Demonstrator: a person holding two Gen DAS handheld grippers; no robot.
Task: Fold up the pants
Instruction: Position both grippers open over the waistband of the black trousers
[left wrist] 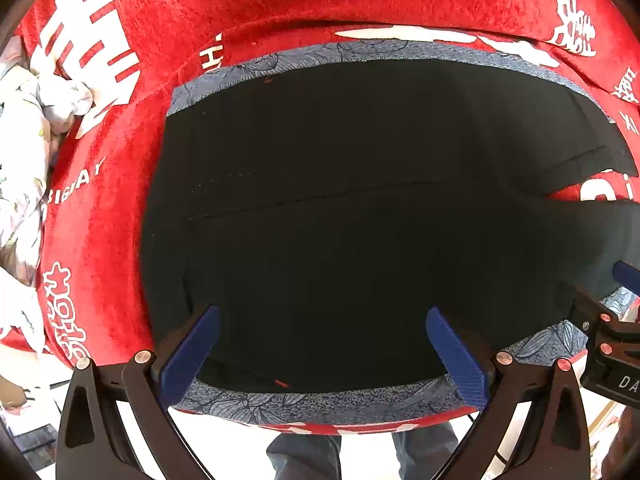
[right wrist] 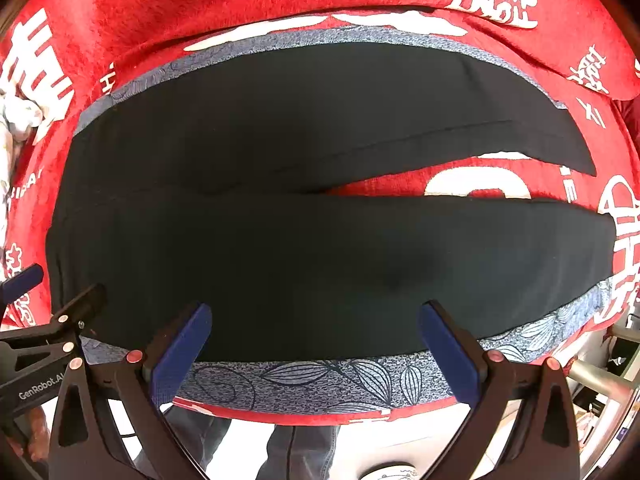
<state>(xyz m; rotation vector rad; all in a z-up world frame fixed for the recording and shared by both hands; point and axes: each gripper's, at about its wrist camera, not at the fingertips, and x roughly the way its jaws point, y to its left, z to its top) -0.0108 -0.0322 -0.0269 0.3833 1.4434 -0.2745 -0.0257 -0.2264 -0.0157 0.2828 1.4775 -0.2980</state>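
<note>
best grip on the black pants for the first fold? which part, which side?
Judging by the lay: the black pants lie flat, legs splayed rightward. Take the near leg's long edge, coming from the near side, where both open tongs, left and right, hover, then fold it over the far leg.

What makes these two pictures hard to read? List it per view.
Left wrist: fisheye bends the patterned mat into an arc; black pants swallow nearly all fold detail. Right wrist: same bowing, a soft shadow on the pants; open tongs stay sharp.
</note>
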